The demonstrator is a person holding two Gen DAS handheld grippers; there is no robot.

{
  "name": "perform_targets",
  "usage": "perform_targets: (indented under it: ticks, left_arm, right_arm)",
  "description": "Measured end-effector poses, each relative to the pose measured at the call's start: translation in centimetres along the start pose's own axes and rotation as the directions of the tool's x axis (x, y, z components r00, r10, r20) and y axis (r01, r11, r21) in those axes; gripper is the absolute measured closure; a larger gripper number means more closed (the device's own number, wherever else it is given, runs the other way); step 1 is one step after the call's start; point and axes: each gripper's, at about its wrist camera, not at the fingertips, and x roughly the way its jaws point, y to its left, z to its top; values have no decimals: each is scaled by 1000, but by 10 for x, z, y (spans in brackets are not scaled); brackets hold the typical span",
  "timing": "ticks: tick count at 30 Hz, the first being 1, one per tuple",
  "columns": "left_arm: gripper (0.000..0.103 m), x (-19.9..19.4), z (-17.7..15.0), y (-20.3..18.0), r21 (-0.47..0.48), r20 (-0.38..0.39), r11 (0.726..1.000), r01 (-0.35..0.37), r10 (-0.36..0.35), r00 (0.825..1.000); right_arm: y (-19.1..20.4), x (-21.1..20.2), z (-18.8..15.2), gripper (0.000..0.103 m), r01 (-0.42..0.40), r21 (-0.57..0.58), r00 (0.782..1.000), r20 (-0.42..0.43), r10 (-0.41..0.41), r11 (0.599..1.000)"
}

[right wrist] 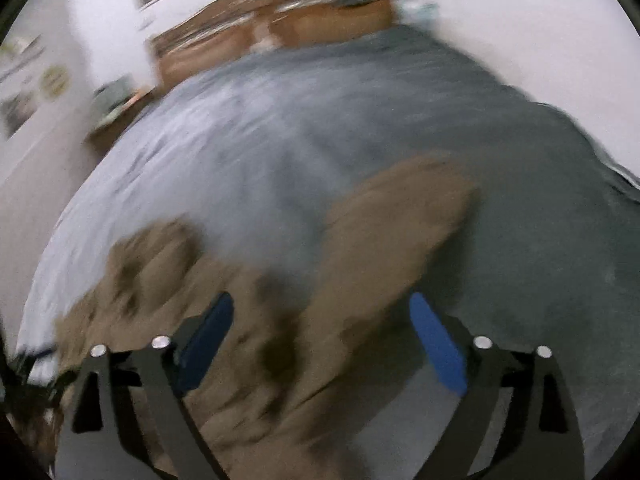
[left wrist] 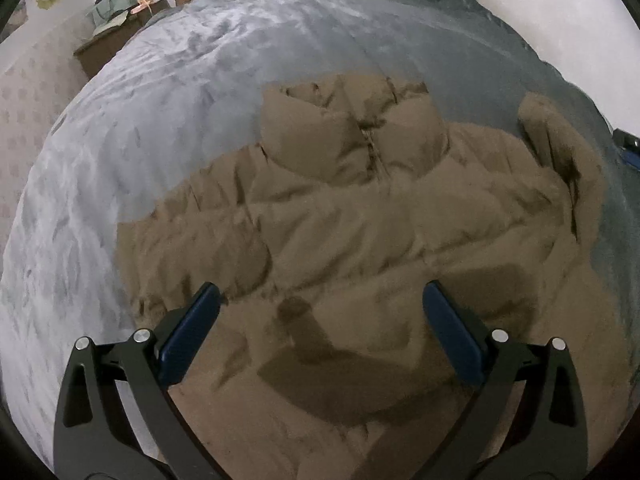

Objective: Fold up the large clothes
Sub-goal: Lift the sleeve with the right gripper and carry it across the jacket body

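A brown puffer jacket (left wrist: 340, 220) lies front-up on a grey-blue blanket (left wrist: 160, 100), its collar toward the far side and its zipper closed. One sleeve (left wrist: 560, 148) is bent upward at the right. My left gripper (left wrist: 320, 292) is open and empty, hovering above the jacket's lower body. In the blurred right wrist view, my right gripper (right wrist: 320, 304) is open and empty above a jacket sleeve (right wrist: 380, 248) that stretches away across the blanket (right wrist: 520, 220).
The blanket covers a bed. A wooden headboard (right wrist: 280, 28) stands at the far end. A dark nightstand (left wrist: 108, 48) with folded cloth on it stands at the far left. White walls surround the bed.
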Motion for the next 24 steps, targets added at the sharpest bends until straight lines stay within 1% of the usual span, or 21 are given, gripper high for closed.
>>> perform_targets:
  ticks: [1,3,4,6,8,9,12,14,16,17,19,20,22,23,24]
  left_arm:
    - [3,2,1,2,-6,1,1000,-1,1,1000]
    - [3,7,2,10,-21,-4,1000,-10,10,1000]
    - [3,13,1,3,-25,-8,1000,-16,16,1000]
    - [3,25,8,6,-30,-15,999,-30,29,999]
    - [3,39,19,9,-25,-18,998,-51,50,999]
    - [3,39,21,12,-21,-18,998,-61,60,998]
    - [3,50,39,19,-5,-6,996,-84,84,996]
    - [3,57,50,22,-10,-1,997,-80,80,997]
    - [3,64,61,26,-20,-1,998,-66,66,998]
    - [3,72,69,26,-23,-5,998,-50,50,999]
    - [3,82,79,22,-20,-11,998,-55,55,998]
    - [3,88,88,17,-10,-11,998,-59,59,998]
    - [3,95,99,12,0,-9,998,-68,68,998]
    - [3,97,103,10,3,-11,997,-73,74,997]
    - [3,96,105,8,6,-12,997,-74,74,997]
  right_arm:
    - [-19,9,12,10,27,42,1000,8,-28,999]
    - [-50,30,24,10,51,109,999,-5,-50,993]
    - [-62,39,28,10,57,146,998,-15,-56,988]
    - [-86,61,31,10,42,224,998,-45,-32,974]
    - [-104,79,30,10,35,278,998,-67,-17,960]
    - [-113,90,30,10,36,307,997,-75,-13,951]
    - [-130,121,29,10,35,361,995,-99,1,932]
    - [-137,134,24,10,20,383,994,-103,21,924]
    - [-140,149,23,10,-11,405,992,-112,62,914]
    - [-137,152,20,10,-26,414,991,-111,79,910]
    - [-133,162,20,10,-56,423,991,-86,101,905]
    - [-129,166,22,11,-59,410,993,-74,97,910]
    - [-122,165,26,19,-68,365,995,-46,91,928]
    - [-118,162,28,37,-76,338,995,-38,94,938]
    - [-115,157,28,49,-70,310,996,-38,86,948]
